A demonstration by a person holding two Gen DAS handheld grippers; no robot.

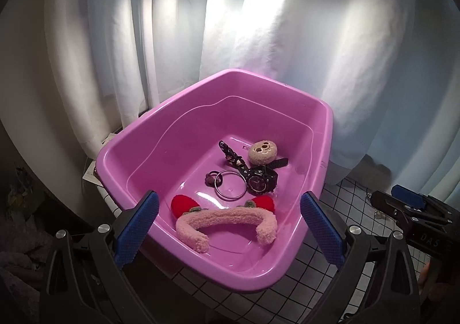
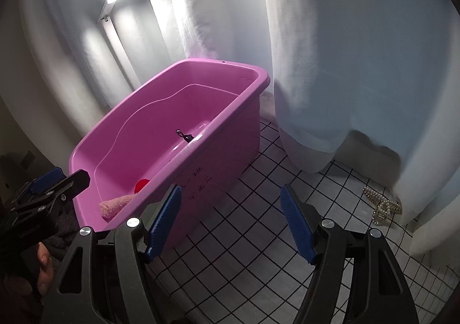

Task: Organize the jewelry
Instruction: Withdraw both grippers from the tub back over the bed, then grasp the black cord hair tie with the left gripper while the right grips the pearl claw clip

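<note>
A pink plastic tub point(image 1: 327, 134) stands on a white grid-patterned cloth point(image 2: 244, 237). Inside lie a fluffy pink headband with red strawberries point(image 1: 227, 217), a metal bangle point(image 1: 231, 186), a black watch point(image 1: 260, 180), a studded black strap point(image 1: 231, 154), a plush face clip point(image 1: 263, 151) and a small dark hair tie point(image 1: 211, 178). My left gripper point(image 1: 230, 229) is open and empty over the tub's near rim. My right gripper point(image 2: 230, 223) is open and empty over the cloth, right of the tub point(image 2: 224, 163). A pearl hair claw point(image 2: 382, 204) lies on the cloth at the right.
White curtains point(image 2: 359, 65) hang close behind the tub and reach the cloth by the hair claw. The right gripper shows at the right edge of the left wrist view point(image 1: 402, 206); the left gripper shows at the left of the right wrist view point(image 2: 54, 186).
</note>
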